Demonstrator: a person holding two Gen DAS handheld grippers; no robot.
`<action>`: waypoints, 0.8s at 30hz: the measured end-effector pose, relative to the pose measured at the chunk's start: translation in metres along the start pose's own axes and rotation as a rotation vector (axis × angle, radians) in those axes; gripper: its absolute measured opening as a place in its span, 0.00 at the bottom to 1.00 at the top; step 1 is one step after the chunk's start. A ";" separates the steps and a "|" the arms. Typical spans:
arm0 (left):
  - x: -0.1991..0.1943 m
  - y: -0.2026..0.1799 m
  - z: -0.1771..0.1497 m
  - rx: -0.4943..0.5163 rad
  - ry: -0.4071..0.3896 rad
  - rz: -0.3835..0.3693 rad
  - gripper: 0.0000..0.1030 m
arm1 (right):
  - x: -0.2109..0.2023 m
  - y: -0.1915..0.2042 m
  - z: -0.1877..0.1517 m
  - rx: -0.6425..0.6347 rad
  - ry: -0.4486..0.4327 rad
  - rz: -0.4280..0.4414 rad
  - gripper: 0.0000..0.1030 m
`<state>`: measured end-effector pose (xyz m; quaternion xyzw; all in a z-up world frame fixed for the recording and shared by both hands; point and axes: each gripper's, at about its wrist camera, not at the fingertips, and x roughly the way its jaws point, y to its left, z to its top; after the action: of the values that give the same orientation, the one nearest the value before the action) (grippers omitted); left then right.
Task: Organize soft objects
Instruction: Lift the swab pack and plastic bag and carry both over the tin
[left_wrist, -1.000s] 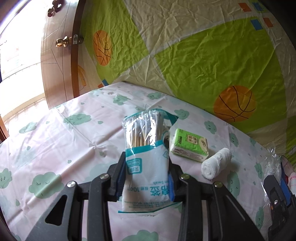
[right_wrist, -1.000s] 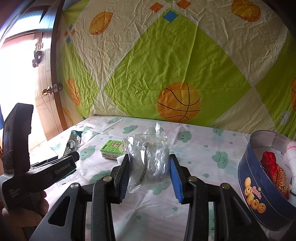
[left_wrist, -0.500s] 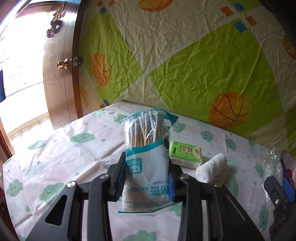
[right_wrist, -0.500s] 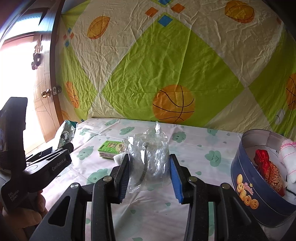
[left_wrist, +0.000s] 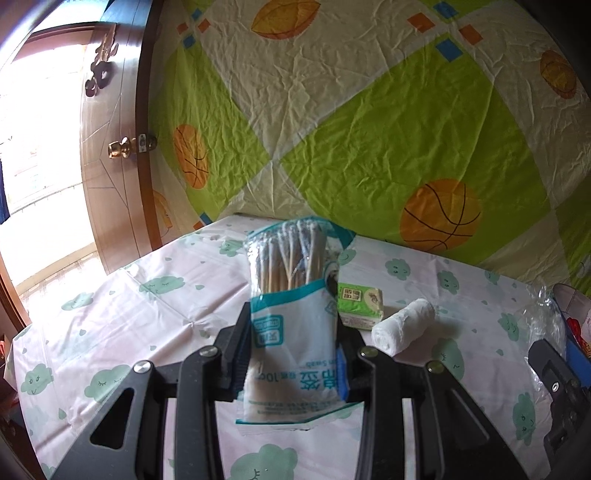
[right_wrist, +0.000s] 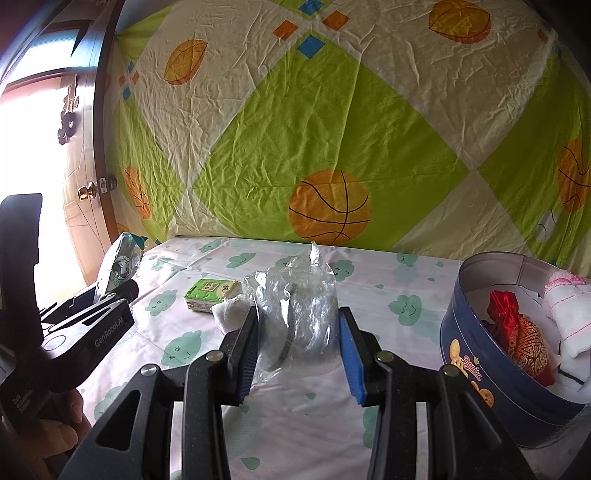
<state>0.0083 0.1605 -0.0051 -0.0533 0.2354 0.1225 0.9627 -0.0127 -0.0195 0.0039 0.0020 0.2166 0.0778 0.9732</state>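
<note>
The cotton swab packet (left_wrist: 291, 317) stands upright, clamped in the left gripper (left_wrist: 293, 354) above the tablecloth (left_wrist: 110, 321). Just right of the packet lie a green tissue pack (left_wrist: 360, 304) and a white gauze roll (left_wrist: 402, 326). The right gripper (right_wrist: 299, 354) flanks a clear plastic bag (right_wrist: 299, 310), probably gripping it, left of the blue tin (right_wrist: 491, 369).

Left gripper (left_wrist: 293, 354): I've tilted it up; tissue pack (left_wrist: 360, 304) and gauze roll (left_wrist: 402, 326) now sit lower, toward 4 o'clock.
Right gripper (right_wrist: 297, 350): I've swung it right; tin (right_wrist: 491, 365) shows fuller at 3 o'clock.
</note>
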 end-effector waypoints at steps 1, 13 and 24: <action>-0.001 0.000 0.000 0.000 0.000 -0.002 0.34 | -0.001 -0.001 -0.001 -0.001 0.000 -0.001 0.42; -0.012 -0.015 -0.008 0.013 0.013 -0.035 0.34 | -0.010 -0.020 -0.005 0.025 0.014 -0.049 0.42; -0.022 -0.036 -0.014 0.038 0.022 -0.062 0.34 | -0.019 -0.032 -0.007 0.016 0.009 -0.080 0.42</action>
<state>-0.0072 0.1191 -0.0062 -0.0434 0.2463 0.0874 0.9643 -0.0280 -0.0546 0.0039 0.0005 0.2215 0.0371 0.9745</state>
